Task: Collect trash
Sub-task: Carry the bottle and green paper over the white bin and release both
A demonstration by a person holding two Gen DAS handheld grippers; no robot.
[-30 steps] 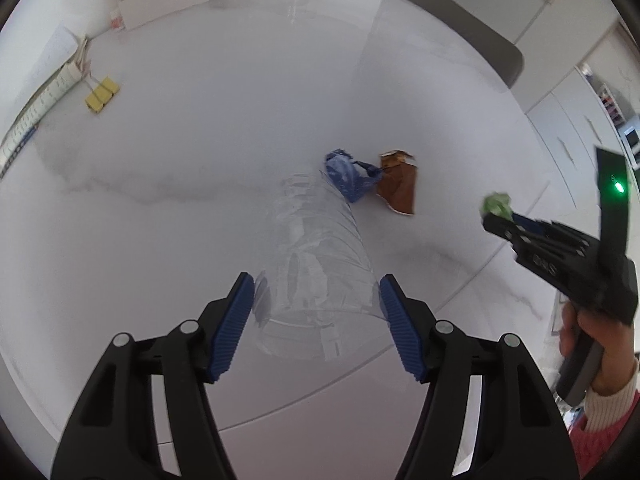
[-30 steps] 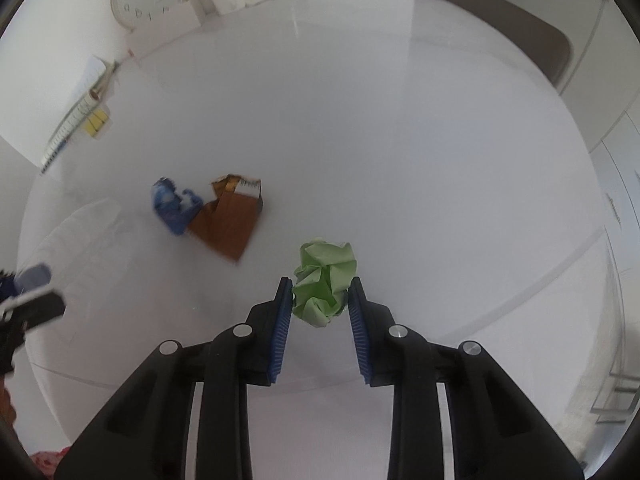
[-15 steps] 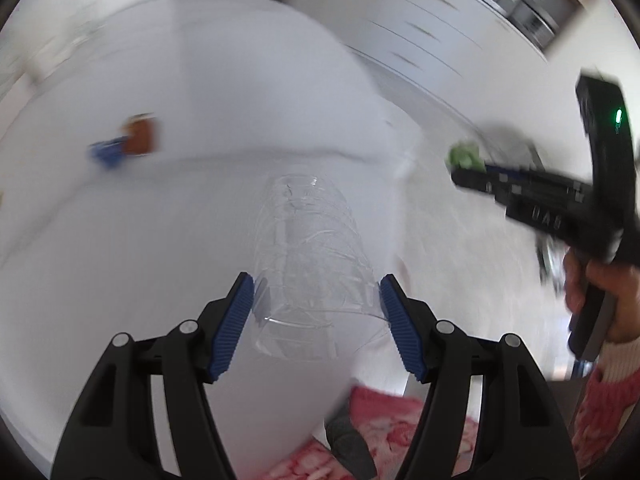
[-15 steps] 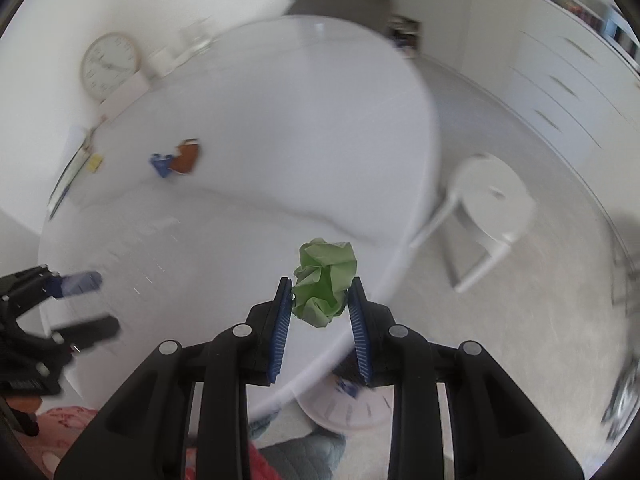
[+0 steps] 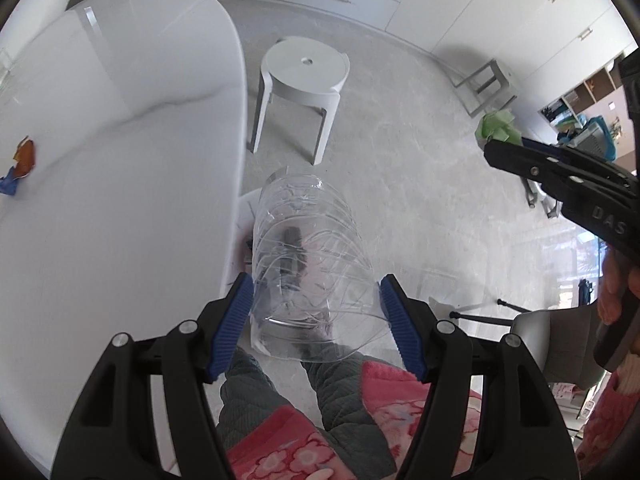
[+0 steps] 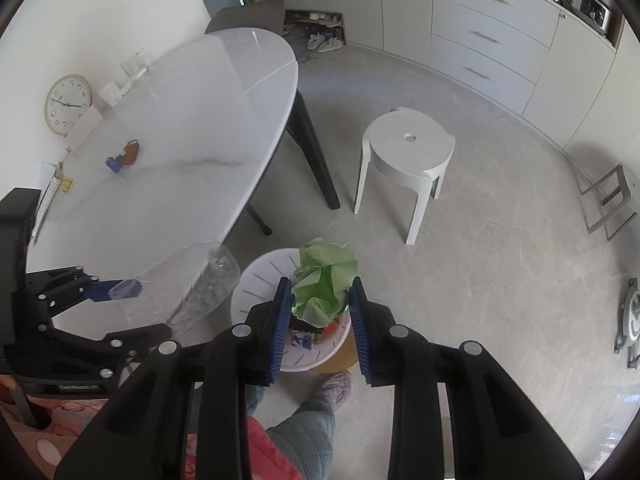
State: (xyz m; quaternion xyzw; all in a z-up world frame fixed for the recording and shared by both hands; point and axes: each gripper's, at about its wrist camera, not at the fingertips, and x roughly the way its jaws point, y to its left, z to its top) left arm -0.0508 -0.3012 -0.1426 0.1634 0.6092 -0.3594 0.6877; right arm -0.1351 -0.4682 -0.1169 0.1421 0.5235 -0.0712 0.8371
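Lengthwise, clear plastic bottle (image 5: 308, 264) between left gripper (image 5: 316, 312) pads, base pointing away.

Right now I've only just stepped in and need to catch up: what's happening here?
A person is clearing trash with two handheld grippers. The left gripper grips a clear plastic bottle, and the right gripper grips a crumpled green paper above a white bin on the floor beside the table. A blue wrapper and a brown wrapper still lie on the table.
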